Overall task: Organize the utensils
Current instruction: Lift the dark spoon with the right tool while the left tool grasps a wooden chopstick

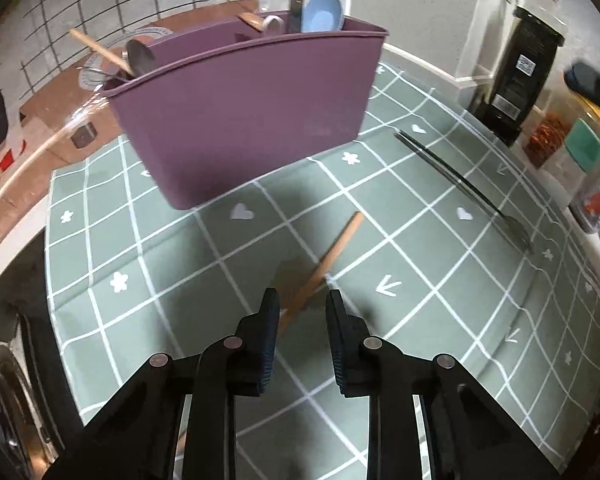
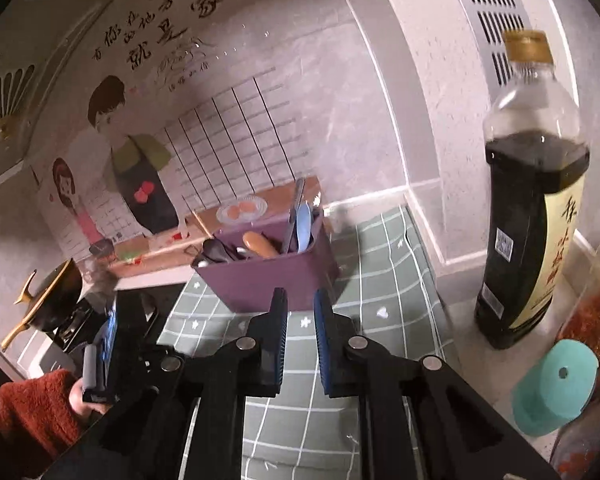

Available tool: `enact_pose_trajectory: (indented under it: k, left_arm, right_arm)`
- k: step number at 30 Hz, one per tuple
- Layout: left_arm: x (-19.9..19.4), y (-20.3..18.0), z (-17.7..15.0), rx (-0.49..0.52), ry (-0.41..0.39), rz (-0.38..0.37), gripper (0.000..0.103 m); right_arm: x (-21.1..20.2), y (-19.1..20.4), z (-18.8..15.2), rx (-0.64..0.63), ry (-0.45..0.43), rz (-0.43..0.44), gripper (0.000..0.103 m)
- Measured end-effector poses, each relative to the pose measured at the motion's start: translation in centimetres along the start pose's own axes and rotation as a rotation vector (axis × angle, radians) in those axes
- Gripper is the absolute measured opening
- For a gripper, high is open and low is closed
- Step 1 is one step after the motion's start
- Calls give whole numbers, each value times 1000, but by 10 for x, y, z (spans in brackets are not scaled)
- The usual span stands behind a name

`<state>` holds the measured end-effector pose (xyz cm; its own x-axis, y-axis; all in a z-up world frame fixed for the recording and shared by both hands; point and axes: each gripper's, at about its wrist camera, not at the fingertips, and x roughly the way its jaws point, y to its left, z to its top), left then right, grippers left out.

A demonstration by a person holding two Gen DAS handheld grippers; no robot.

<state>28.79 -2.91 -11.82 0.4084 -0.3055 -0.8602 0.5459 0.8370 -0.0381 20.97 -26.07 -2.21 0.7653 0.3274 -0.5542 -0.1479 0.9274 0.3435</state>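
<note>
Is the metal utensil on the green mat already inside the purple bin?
No, the metal utensil lies flat on the mat, beside the purple bin.

A purple utensil caddy [image 1: 240, 120] stands upright on a green checked mat, holding a blue spoon [image 1: 322, 14], a dark handle [image 1: 297, 0], a wooden handle [image 1: 100, 50] and others. A wooden-handled utensil [image 1: 324, 264] lies flat on the mat at the caddy's five o'clock. Metal tongs [image 1: 460, 180] lie at the caddy's three o'clock.
</note>
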Motion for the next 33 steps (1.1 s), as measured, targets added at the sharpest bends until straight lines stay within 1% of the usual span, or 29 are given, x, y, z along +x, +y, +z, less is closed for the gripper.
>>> enact_pose_trajectory:
  k: [4, 6, 7, 9, 11, 14, 16, 19, 21, 24, 25, 27, 28, 30, 33]
  left_arm:
    - [3, 7, -4, -3, 27, 18, 25]
    - [0, 10, -11, -19, 33, 17, 23]
    - [-1, 10, -13, -35, 29, 9, 21]
    - [-4, 10, -18, -75, 25, 8, 20]
    - [-7, 7, -22, -103, 30, -19, 20]
    - [-11, -3, -26, -106, 40, -56, 20]
    - [-13, -10, -27, -100, 38, -78, 20]
    - [-18, -12, -27, -106, 3, -78, 20]
    - [-20, -10, -28, -118, -18, -74, 20]
    - [-15, -8, -26, -117, -3, -64, 20]
    - [-12, -9, -25, -104, 11, -48, 20]
    - [-7, -11, -20, -86, 18, -41, 20]
    - [-6, -11, -18, -78, 29, -39, 20]
    - [-4, -13, -14, -56, 41, -29, 20]
    - [1, -18, -7, -22, 58, 2, 20]
  right_arm:
    - [14, -11, -12, -21, 100, -71, 16]
    - [33, -18, -20, -20, 191, -70, 16]
    - [42, -20, -24, -20, 226, -64, 16]
    - [58, -22, -31, -35, 270, -75, 16]
    - [78, -22, -38, -66, 308, -97, 16]
    - [102, -23, -47, -92, 354, -126, 16]
    - [113, -22, -50, -107, 366, -141, 16]
    - [125, -20, -53, -122, 378, -164, 16]
    - [128, -18, -52, -151, 359, -186, 17]
    - [135, -11, -51, -214, 352, -221, 17]
    - [136, -7, -53, -254, 350, -238, 17]
    - [136, -1, -55, -303, 347, -257, 15]
    - [136, 0, -55, -309, 348, -257, 11]
    - [133, -2, -54, -288, 341, -256, 11]
    - [116, -8, -50, -234, 284, -241, 11]
